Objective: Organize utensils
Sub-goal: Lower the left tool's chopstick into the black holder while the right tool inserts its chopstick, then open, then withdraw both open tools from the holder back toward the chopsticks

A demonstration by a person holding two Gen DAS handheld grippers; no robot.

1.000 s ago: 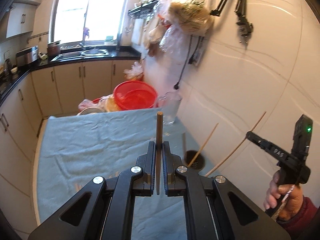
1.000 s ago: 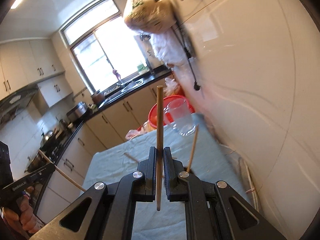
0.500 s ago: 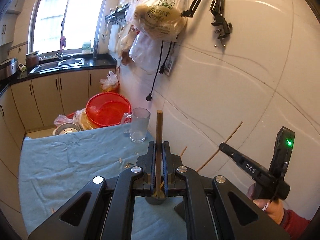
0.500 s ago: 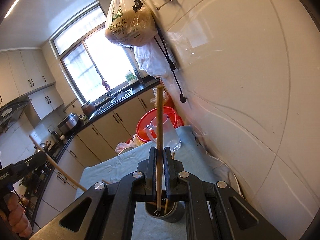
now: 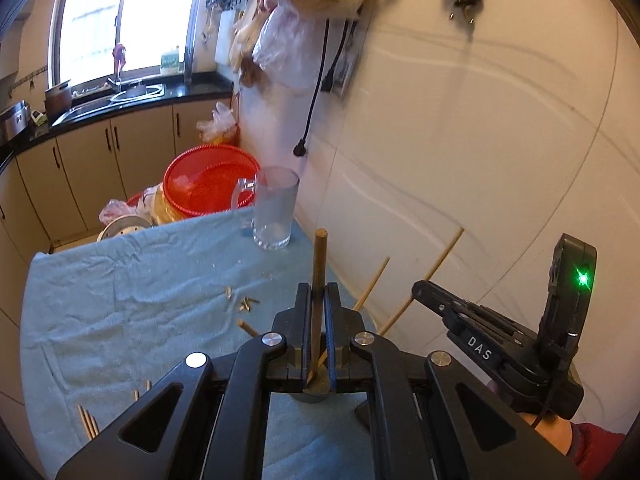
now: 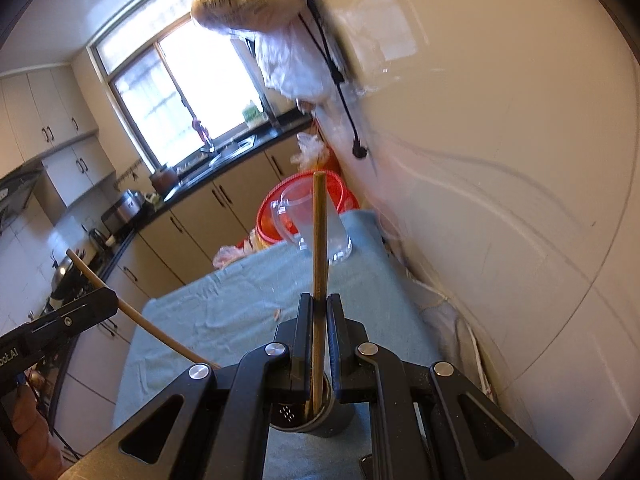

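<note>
In the left wrist view my left gripper (image 5: 319, 292) is shut on a brown chopstick (image 5: 320, 256) that stands upright, its lower end at the rim of the dark utensil holder (image 5: 316, 394) just below the jaws. A pale chopstick (image 5: 374, 282) leans out of that holder. My right gripper (image 6: 320, 300) is shut on a second chopstick (image 6: 320, 232), whose lower end dips into the holder (image 6: 332, 424). Each gripper shows in the other's view: the right gripper (image 5: 418, 288) with its stick, the left gripper (image 6: 112, 300) with its stick (image 6: 152, 326).
A blue cloth (image 5: 120, 280) covers the table. A glass mug (image 5: 276, 208) stands at its far edge and a red basin (image 5: 212, 184) lies beyond it. Loose chopsticks (image 5: 88, 420) and wood bits (image 5: 246, 302) lie on the cloth. A white wall (image 5: 480, 160) runs close on the right.
Both grippers have moved forward and down, still shut on their chopsticks. The holder has come under both sets of jaws, and the sticks' lower ends now reach it.
</note>
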